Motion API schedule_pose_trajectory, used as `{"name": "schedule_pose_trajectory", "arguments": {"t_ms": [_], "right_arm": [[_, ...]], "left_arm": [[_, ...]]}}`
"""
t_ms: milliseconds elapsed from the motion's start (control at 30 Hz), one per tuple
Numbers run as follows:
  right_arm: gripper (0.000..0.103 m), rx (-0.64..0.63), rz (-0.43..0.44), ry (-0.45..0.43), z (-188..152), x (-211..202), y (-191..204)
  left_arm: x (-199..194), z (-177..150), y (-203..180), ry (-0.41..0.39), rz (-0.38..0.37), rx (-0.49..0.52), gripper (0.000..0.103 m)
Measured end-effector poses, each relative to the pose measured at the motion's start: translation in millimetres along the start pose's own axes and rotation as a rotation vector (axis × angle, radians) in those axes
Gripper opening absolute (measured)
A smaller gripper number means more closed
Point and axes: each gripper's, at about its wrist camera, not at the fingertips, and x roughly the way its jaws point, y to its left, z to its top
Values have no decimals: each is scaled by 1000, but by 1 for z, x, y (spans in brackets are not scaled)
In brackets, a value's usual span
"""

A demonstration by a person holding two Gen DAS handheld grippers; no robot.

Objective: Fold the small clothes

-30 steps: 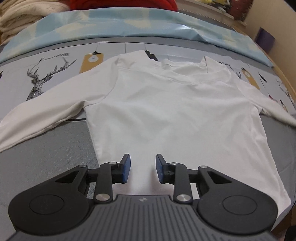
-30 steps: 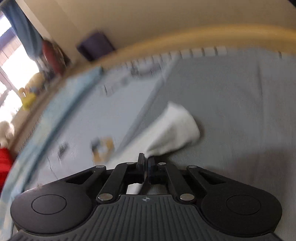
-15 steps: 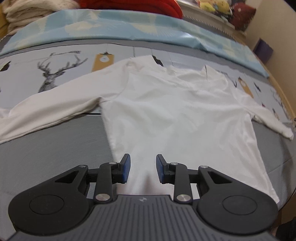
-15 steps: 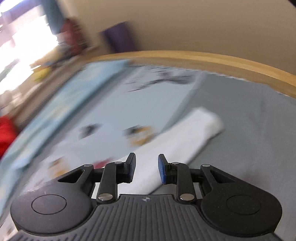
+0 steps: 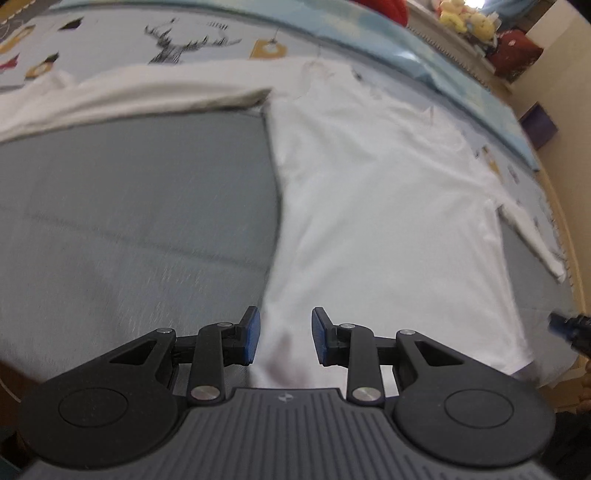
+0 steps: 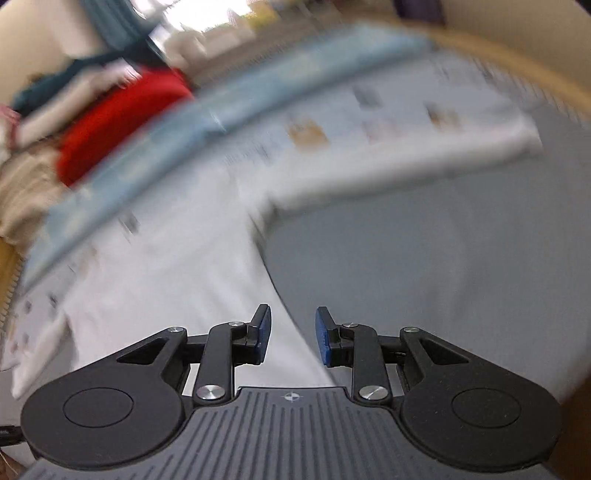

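Observation:
A white long-sleeved shirt (image 5: 369,192) lies flat on the grey and printed bedsheet (image 5: 129,229), both sleeves spread out. Its left sleeve (image 5: 147,96) runs off to the left, and the right sleeve (image 5: 532,236) slants toward the bed edge. My left gripper (image 5: 284,339) hangs open just above the shirt's lower left corner, nothing between its blue pads. In the blurred right wrist view, my right gripper (image 6: 291,338) is open over the right side edge of the shirt (image 6: 177,266). The right sleeve (image 6: 406,162) stretches away ahead of it.
A light blue blanket (image 5: 406,55) lies along the far side of the bed. Beyond it are a red garment (image 6: 118,122), beige folded clothes (image 6: 22,192) and plush toys (image 5: 465,18). A wooden bed rim (image 5: 561,206) and a purple box (image 5: 539,123) are on the right.
The left gripper slid left along the hem, from mid-shirt to the lower left corner. The right gripper opened off the right sleeve's cuff and swung over to the shirt's right side edge.

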Motion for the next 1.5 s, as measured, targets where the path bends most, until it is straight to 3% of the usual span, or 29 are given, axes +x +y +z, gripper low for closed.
{"name": "schedule_pose_trajectory", "arguments": {"t_ms": [67, 200, 400, 433, 467, 500, 567, 633, 667, 800, 900, 1000, 1067, 1100, 1133, 1233, 1333, 1433, 1500], "right_arm": [[28, -25, -9, 63, -8, 13, 0], [29, -71, -79, 109, -14, 26, -5], [29, -144, -64, 202, -26, 44, 1], [23, -171, -69, 198, -32, 41, -1], [7, -177, -69, 191, -33, 38, -1], [6, -146, -47, 177, -32, 32, -4], [6, -60, 39, 112, -27, 6, -12], [6, -62, 94, 60, -26, -15, -14], [6, -82, 82, 64, -30, -18, -14], [6, -161, -37, 231, -52, 11, -18], [6, -188, -67, 203, -55, 8, -17], [9, -171, -55, 165, -52, -3, -16], [29, -186, -89, 188, -56, 1, -16], [29, -196, -95, 212, -59, 4, -17], [29, -213, -92, 238, -63, 8, -16], [6, -261, -56, 209, -65, 1, -11], [6, -180, -39, 116, -52, -14, -19], [7, -189, -103, 171, -55, -6, -23], [11, -242, -134, 238, -64, 3, -16]], "left_arm": [[7, -6, 5, 41, 11, 9, 33], [15, -13, 12, 81, 14, 13, 35], [32, -27, 8, 162, 83, 49, 34], [35, -29, 6, 173, 86, 66, 29], [36, -31, 3, 179, 82, 93, 18], [34, -33, -1, 173, 75, 119, 6], [18, -32, -2, 95, 58, 125, 6], [-3, -32, 1, 16, 37, 116, 6], [-5, -34, 4, 23, 53, 113, 6], [14, -44, 11, 150, 115, 125, 6], [7, -46, 13, 134, 50, 102, 8], [4, -45, 16, 121, 68, 80, 24], [9, -50, 15, 163, 73, 82, 24], [13, -53, 13, 191, 75, 101, 23], [15, -57, 9, 204, 81, 126, 16], [13, -57, 1, 172, 86, 171, 7], [5, -55, 0, 148, 60, 159, 7], [18, -61, 2, 224, 125, 183, 9], [18, -61, 2, 217, 156, 182, 14]]}}
